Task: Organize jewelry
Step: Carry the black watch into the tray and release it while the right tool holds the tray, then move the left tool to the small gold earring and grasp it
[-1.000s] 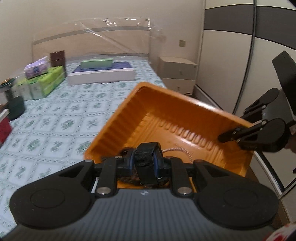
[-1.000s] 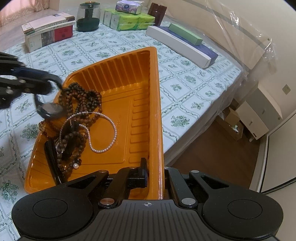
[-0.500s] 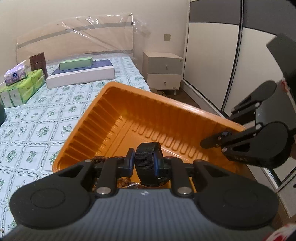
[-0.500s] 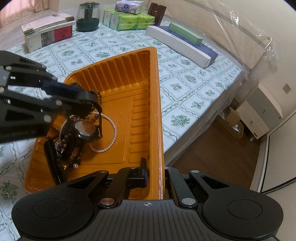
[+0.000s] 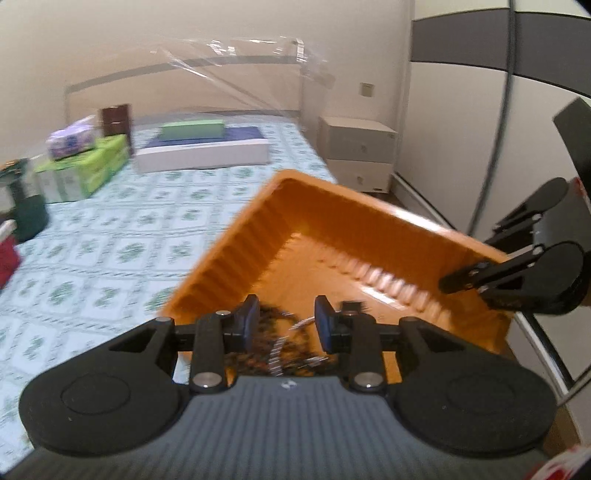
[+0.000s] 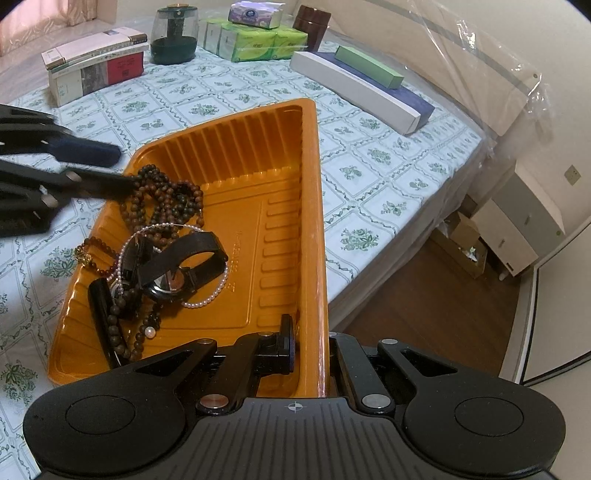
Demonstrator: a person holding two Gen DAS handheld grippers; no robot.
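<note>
An orange tray [image 6: 280, 177] lies on the bed near its edge and also shows in the left wrist view [image 5: 332, 229]. In it lie a black watch [image 6: 177, 262], brown bead strings [image 6: 162, 195], a white pearl strand [image 6: 207, 295] and a black bar [image 6: 101, 321]. My right gripper [image 6: 310, 343] is shut on the tray's right rim. My left gripper [image 5: 284, 325] is open and empty above the tray's left edge, over the beads [image 5: 273, 350]. It shows at the left of the right wrist view [image 6: 92, 166].
On the patterned bed [image 6: 221, 92] stand a book stack [image 6: 96, 62], a dark green jar [image 6: 173, 37], green tissue packs [image 6: 258, 40], a brown box [image 6: 312, 22] and long white, blue and green boxes [image 6: 358, 88]. A nightstand [image 5: 358, 147] and wardrobe doors [image 5: 480, 110] stand beside the bed.
My left gripper opened and let go of the black watch, which now lies in the tray on the beads. The left gripper drew back to the tray's left edge. The right gripper kept its grip.
</note>
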